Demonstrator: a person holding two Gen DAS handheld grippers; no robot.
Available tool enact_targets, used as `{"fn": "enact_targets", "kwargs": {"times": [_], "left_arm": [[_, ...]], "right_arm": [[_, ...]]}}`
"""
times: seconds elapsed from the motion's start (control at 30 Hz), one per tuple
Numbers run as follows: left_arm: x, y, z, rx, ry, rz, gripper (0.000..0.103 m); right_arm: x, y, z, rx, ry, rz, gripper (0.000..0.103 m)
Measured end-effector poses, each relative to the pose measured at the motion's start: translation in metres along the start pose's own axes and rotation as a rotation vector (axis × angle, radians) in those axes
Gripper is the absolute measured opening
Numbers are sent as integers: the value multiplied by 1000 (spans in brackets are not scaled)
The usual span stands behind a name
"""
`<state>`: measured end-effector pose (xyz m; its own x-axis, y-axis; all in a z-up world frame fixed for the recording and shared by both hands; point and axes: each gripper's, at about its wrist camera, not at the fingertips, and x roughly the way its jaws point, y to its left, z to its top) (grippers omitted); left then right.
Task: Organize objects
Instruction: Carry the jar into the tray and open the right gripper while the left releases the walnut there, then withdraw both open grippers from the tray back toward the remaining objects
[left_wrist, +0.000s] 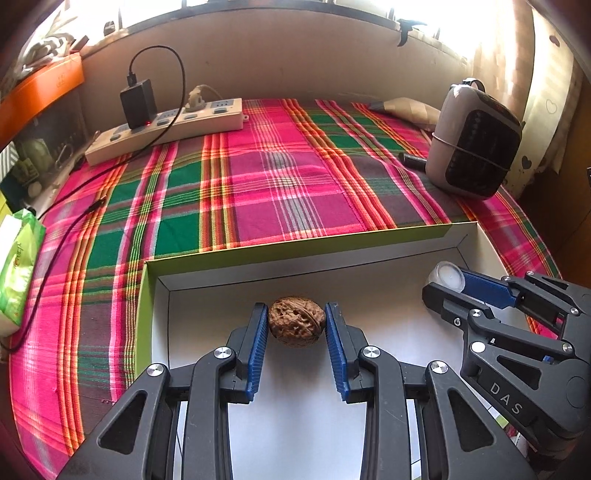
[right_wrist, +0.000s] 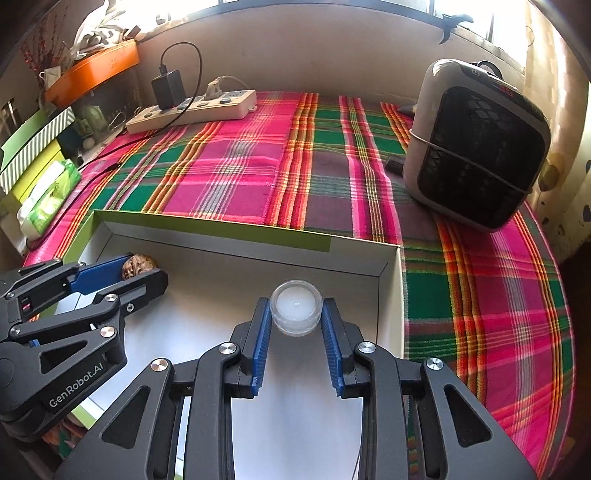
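Observation:
A brown walnut (left_wrist: 296, 320) sits between the blue pads of my left gripper (left_wrist: 296, 314), which is shut on it inside the white box (left_wrist: 258, 271) with green outer walls. The walnut also shows in the right wrist view (right_wrist: 138, 266) in the left gripper (right_wrist: 144, 271). My right gripper (right_wrist: 295, 310) is shut on a small clear round jar (right_wrist: 295, 307) with white contents, near the box's right wall (right_wrist: 391, 295). The jar (left_wrist: 447, 276) and right gripper (left_wrist: 448, 284) show at the right of the left wrist view.
The box lies on a pink and green plaid cloth (left_wrist: 280, 184). A power strip (left_wrist: 166, 127) with a black charger and cable stands at the back left. A grey heater (right_wrist: 476, 147) stands at the back right. A green tissue pack (left_wrist: 16, 266) lies left.

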<state>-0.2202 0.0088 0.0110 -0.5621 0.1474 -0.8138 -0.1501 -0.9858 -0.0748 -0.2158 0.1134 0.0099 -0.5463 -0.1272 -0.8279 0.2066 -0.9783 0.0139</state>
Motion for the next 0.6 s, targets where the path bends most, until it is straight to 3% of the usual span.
{"fn": "enact_targets", "kwargs": {"times": [0.37, 0.5, 0.6], "left_arm": [[-1, 0, 1, 6, 10, 3, 33], [-3, -2, -1, 13, 9, 5, 40], [-7, -3, -3, 10, 4, -5, 41]], "right_arm": [[0, 1, -1, 5, 3, -2, 29], [-3, 1, -2, 12, -8, 0, 47], [-7, 1, -4, 16, -16, 8, 51]]}}
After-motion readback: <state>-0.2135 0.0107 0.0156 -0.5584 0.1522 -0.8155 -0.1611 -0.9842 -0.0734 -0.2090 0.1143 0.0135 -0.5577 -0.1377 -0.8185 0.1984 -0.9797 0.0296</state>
